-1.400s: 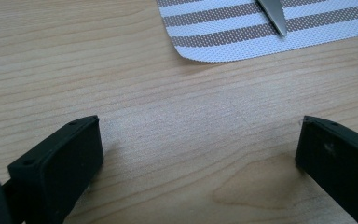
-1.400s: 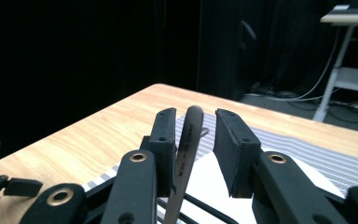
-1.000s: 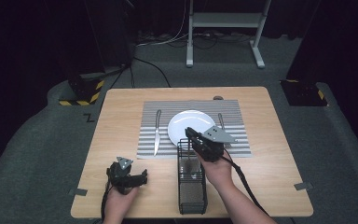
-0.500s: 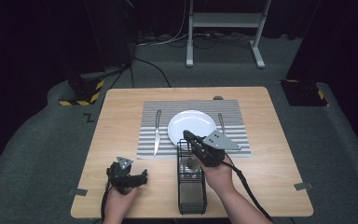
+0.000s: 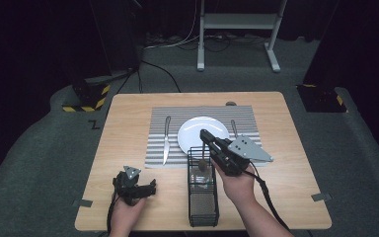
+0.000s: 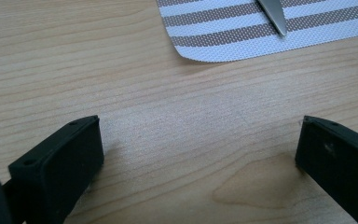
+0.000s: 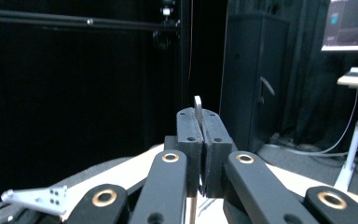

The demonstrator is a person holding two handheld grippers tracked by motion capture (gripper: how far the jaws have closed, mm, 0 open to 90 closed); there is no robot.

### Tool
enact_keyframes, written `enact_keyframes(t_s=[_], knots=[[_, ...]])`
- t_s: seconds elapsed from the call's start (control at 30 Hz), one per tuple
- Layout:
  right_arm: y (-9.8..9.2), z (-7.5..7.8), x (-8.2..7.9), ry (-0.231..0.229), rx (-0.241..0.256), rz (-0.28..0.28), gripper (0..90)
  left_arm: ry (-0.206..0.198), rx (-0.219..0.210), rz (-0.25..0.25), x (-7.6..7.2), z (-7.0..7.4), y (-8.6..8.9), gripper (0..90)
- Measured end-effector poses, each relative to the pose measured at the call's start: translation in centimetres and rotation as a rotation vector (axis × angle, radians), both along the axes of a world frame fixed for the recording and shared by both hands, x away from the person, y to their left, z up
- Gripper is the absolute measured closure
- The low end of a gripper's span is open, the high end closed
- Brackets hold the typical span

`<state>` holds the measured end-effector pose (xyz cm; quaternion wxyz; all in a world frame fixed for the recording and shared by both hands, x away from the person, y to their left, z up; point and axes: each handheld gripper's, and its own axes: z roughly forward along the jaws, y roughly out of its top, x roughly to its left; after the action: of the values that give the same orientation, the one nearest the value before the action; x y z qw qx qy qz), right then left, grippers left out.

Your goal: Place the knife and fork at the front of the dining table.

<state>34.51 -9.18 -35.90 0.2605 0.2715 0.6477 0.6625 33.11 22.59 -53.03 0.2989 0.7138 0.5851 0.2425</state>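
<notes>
Right gripper [image 5: 203,134] drawn back from plate toward wire caddy since a second ago, now above caddy's far end; left gripper [image 5: 150,186] unmoved. Utensil [image 7: 198,108], thin flat metal handle, pinched between right gripper's ribbed black jaws, hanging down over black wire caddy [image 5: 203,207], narrow rectangular mesh. Which utensil, cannot tell. Left gripper low over bare wood-grain table [image 6: 177,116], jaws spread wide, nothing between. Round white plate [image 5: 197,133] on grey-and-white striped woven placemat [image 5: 177,114], knife [image 5: 166,139] left, fork [image 5: 233,127] right. No legible writing
</notes>
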Motion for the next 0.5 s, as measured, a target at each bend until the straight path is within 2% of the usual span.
enact_keyframes(t_s=[0.13, 0.3, 0.5], knots=[[-0.4, 1.3, -0.8, -0.042, 0.016, -0.012, 88.4, 0.000, 0.000, -0.002, 0.0, 0.0, 0.0, 0.8], [-1.6, 2.8, -1.6, -0.084, 0.059, -0.041, 88.4, 0.000, 0.000, -0.003, 0.0, 0.0, 0.0, 0.8], [-3.8, 4.0, -2.1, -0.100, 0.101, -0.069, 88.4, 0.000, 0.000, -0.002, 0.0, 0.0, 0.0, 0.8]])
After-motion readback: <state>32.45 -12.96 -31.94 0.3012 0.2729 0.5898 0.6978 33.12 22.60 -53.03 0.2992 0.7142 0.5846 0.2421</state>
